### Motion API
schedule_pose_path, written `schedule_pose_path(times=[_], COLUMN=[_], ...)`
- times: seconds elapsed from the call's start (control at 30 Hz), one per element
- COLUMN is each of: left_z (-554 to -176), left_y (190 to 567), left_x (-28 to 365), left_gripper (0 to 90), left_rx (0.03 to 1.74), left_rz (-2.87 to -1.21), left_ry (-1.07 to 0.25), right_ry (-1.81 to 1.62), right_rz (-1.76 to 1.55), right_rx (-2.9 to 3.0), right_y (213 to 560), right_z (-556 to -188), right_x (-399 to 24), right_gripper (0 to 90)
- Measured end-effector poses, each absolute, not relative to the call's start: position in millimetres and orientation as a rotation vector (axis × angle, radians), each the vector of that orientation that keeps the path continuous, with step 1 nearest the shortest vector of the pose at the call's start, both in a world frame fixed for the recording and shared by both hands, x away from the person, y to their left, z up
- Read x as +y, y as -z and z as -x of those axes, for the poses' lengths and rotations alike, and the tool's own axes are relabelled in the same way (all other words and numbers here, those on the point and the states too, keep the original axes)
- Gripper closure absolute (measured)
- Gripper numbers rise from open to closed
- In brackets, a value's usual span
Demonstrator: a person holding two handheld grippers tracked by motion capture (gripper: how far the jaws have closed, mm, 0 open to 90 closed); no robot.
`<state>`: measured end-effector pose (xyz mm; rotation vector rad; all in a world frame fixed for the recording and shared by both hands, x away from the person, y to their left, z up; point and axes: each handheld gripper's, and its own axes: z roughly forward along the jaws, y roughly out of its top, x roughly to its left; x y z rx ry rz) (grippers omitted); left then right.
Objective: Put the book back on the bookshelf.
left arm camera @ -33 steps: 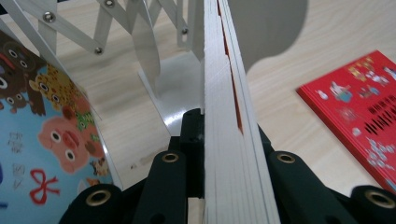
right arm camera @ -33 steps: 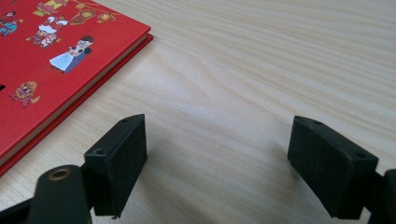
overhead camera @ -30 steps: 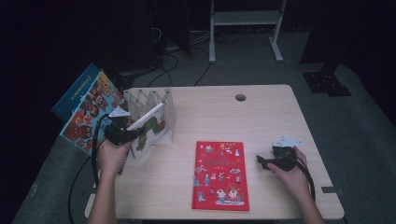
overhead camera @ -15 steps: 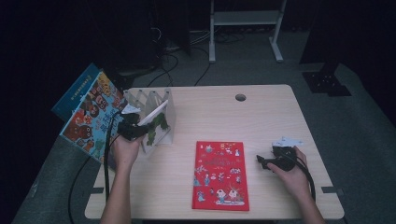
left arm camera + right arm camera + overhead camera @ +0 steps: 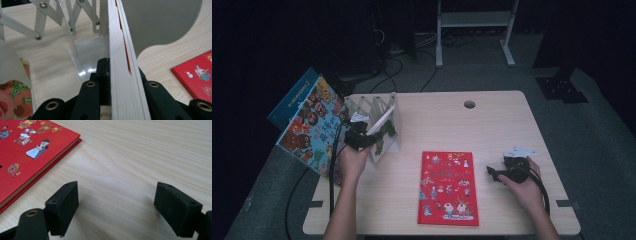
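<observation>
**Left hand-held gripper grips a book at the folding rack; right one rests wide open**

In the high view, the left hand-held gripper sits at about nine o'clock on the surface, clamped on a thin white book with a green picture on its cover. The book stands tilted on edge, leaning in among the dividers of the white folding rack, which stands at roughly ten o'clock near the surface's left edge. The left gripper view looks straight along the book's page edge: the two black jaws press on either side of the pages, and the rack's scissor struts and one pale divider panel rise just beyond. The book's lower edge seems to be down near the rack's glossy base plate, though whether it touches there I cannot tell.

A red picture book lies flat at about six o'clock, well apart from the rack; its corner shows at three o'clock in the left gripper view.

The right hand-held gripper lies low at about four o'clock, just beside the red book's right edge, pointing towards it. In the right gripper view its jaws stand wide apart with bare wood between them, holding nothing, and the red book fills the corner at ten o'clock.

Large colourful picture books lean beyond the surface's left edge, at nine o'clock of the rack.
</observation>
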<state>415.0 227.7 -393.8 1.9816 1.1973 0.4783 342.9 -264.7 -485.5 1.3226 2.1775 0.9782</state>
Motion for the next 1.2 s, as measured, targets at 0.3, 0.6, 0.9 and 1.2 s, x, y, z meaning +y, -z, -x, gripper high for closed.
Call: schedule_pose_path(times=[0.3, 0.6, 0.9, 1.2], left_z=[-413.9, -406.4, -382.8, -363.8], left_y=[398.6, 399.8, 401.6, 409.7], left_x=[212.6, 214.2, 232.3, 246.7], left_gripper=[68.0, 45.0, 34.7, 38.5], left_rx=[1.184, 1.146, 1.083, 1.064], left_rz=[-2.012, -2.063, -2.126, -2.189], left_ry=[-0.479, -0.466, -0.455, -0.463], right_ry=[-0.978, -0.978, -0.977, -0.976], right_rz=[-1.320, -1.320, -1.319, -1.318], right_rx=[2.178, 2.178, 2.178, 2.177], right_y=[485.6, 485.6, 485.6, 485.6], right_z=[-343.1, -343.1, -342.3, -341.9], right_x=[-264.7, -264.8, -265.4, -266.3], right_gripper=[18.7, 18.8, 18.8, 18.8])
